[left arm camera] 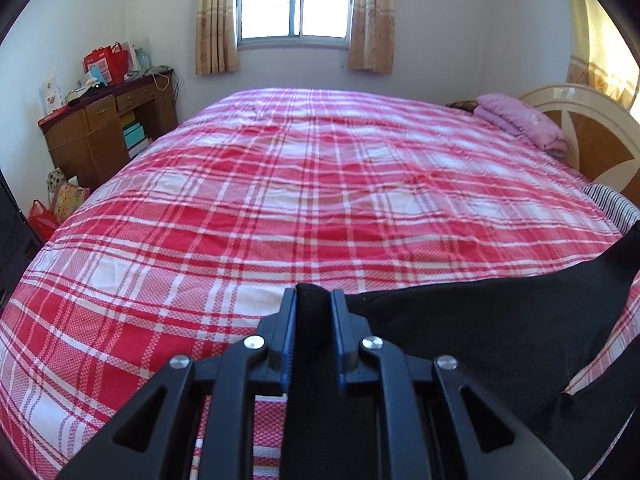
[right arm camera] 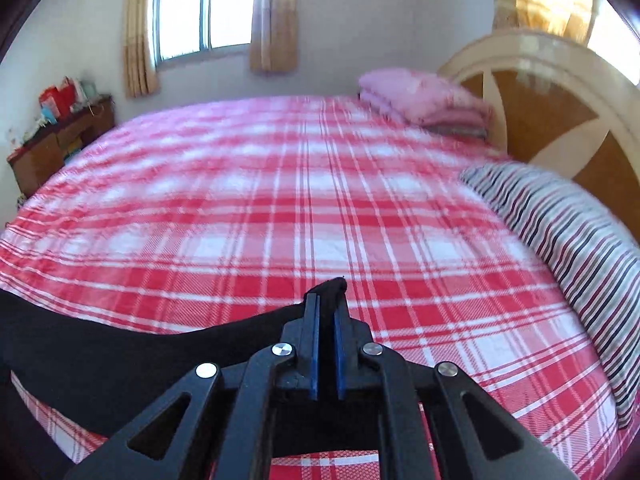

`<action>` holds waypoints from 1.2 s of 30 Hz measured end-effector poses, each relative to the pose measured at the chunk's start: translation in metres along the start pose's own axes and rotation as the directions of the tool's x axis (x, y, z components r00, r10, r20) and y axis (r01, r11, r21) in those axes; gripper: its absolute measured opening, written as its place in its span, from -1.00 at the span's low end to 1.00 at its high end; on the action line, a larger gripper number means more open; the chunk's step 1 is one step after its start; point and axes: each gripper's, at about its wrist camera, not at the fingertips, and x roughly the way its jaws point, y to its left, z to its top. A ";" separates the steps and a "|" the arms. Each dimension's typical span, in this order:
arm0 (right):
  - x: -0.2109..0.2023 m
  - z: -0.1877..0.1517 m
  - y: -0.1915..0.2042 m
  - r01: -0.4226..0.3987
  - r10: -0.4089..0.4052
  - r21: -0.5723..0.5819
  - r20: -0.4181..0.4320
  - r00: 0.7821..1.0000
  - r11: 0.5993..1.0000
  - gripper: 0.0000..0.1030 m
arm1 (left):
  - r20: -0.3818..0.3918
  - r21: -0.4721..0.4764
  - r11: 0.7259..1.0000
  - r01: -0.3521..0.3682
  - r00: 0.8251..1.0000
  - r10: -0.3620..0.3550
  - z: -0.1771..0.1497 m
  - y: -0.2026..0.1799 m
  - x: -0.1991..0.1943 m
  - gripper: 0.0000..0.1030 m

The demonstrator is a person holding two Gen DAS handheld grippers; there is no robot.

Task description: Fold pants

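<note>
Left tongs (left arm camera: 313, 300) clamped on black pants (left arm camera: 480, 320), right tongs (right arm camera: 327, 300) clamped on another part; pants (right arm camera: 120, 344) stretched between them over the plaid bed's (left arm camera: 280, 200) near edge

Both tools share one build. The left gripper (left arm camera: 313, 300), low in the centre of the left wrist frame, is matte black plastic: two straight fingers (left arm camera: 286, 312) lined on their inner faces with blue pads (left arm camera: 291, 344). Behind them four flat linkage bars fan toward the bottom edge, the outer pair pierced by triangular cut-outs. Each bar carries a round silver screw head (left arm camera: 255, 342) at its joint, four in a shallow arc.

The right gripper (right arm camera: 326, 300), low centre of the right wrist frame, looks identical: black fingers (right arm camera: 310, 316), blue pads (right arm camera: 315, 360), black bars with triangular openings, four shiny screws (right arm camera: 282, 349).
</note>
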 end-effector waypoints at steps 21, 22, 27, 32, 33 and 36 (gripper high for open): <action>-0.141 -0.114 -0.060 -0.014 -0.043 0.238 0.235 0.971 0.971 -0.90 | 0.226 -0.071 0.976 0.206 0.956 -0.185 -0.057 0.036 -0.083 -0.70; -0.145 -0.120 -0.063 -0.019 -0.040 0.245 0.232 0.972 0.969 -0.90 | 0.226 -0.067 0.976 0.208 0.956 -0.188 -0.064 0.037 -0.087 -0.71; -0.155 -0.162 -0.070 -0.044 -0.011 0.274 0.196 0.980 0.961 -0.90 | 0.211 -0.088 0.973 0.214 0.958 -0.192 -0.096 0.053 -0.101 -0.84; -0.149 -0.198 -0.070 -0.031 -0.001 0.272 0.118 0.993 0.962 -0.90 | 0.168 -0.103 0.975 0.197 0.969 -0.179 -0.127 0.062 -0.102 -0.84; -0.150 -0.204 -0.071 -0.029 -0.003 0.273 0.114 0.993 0.962 -0.90 | 0.167 -0.111 0.973 0.201 0.969 -0.181 -0.132 0.063 -0.103 -0.84; -0.154 -0.216 -0.074 -0.013 -0.015 0.286 0.096 0.995 0.958 -0.74 | 0.176 -0.144 0.972 0.184 0.972 -0.158 -0.135 0.065 -0.109 -0.78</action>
